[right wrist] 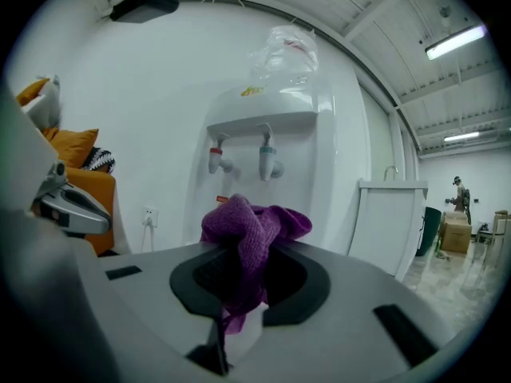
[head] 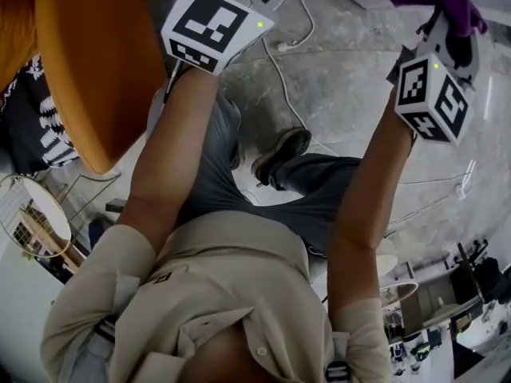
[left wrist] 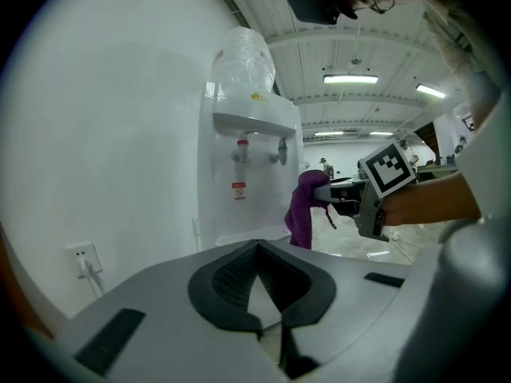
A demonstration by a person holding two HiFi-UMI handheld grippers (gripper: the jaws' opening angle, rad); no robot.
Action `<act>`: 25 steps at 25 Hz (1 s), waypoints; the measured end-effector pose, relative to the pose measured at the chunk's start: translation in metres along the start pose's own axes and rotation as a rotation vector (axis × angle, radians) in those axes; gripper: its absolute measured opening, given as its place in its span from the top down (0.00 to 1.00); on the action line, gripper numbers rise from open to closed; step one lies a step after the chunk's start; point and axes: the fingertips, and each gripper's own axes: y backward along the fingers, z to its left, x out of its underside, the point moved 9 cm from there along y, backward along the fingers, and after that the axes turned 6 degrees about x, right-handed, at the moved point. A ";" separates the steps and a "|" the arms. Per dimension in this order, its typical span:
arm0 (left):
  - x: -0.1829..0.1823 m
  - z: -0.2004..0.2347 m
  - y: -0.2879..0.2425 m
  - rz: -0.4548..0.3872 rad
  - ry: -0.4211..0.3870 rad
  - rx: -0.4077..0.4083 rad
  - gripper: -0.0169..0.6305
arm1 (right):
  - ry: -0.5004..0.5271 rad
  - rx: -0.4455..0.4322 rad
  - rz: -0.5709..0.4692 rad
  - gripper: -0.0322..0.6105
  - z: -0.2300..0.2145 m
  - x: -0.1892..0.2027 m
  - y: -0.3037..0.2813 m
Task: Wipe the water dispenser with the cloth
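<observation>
- In my head view the top edge cuts off the tips of both grippers. The gripper bodies hide the lower part of the water dispenser (right wrist: 307, 174) in both gripper views.
- The small red label (left wrist: 239, 191) on its front is too small for me to read.
- My right gripper (right wrist: 243, 290) is clamped on the cloth (right wrist: 251, 230), a purple, nubbly bunch that bulges above the jaws. It is held apart from the dispenser's front.
- My left gripper (left wrist: 259, 298) has its ribbed black pads drawn together with nothing between them.
- The dispenser is smooth white plastic, standing against a white wall, with a red tap (right wrist: 215, 158) and a blue tap (right wrist: 267, 159).
- A clear, crumpled bottle (right wrist: 287, 50) sits on top.
- The floor (head: 343, 94) is mottled grey, with a thin white cable (head: 281, 74) lying on it.
</observation>
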 end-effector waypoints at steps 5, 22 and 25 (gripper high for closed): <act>-0.013 -0.023 0.002 0.042 0.024 0.034 0.95 | 0.023 -0.041 0.073 0.84 -0.014 -0.034 0.037; -0.257 0.005 0.140 0.242 -0.011 0.053 0.95 | 0.109 -0.232 0.175 0.85 -0.058 -0.265 0.091; -0.308 0.014 0.161 0.244 -0.030 0.040 0.95 | 0.114 -0.254 0.166 0.85 -0.065 -0.316 0.097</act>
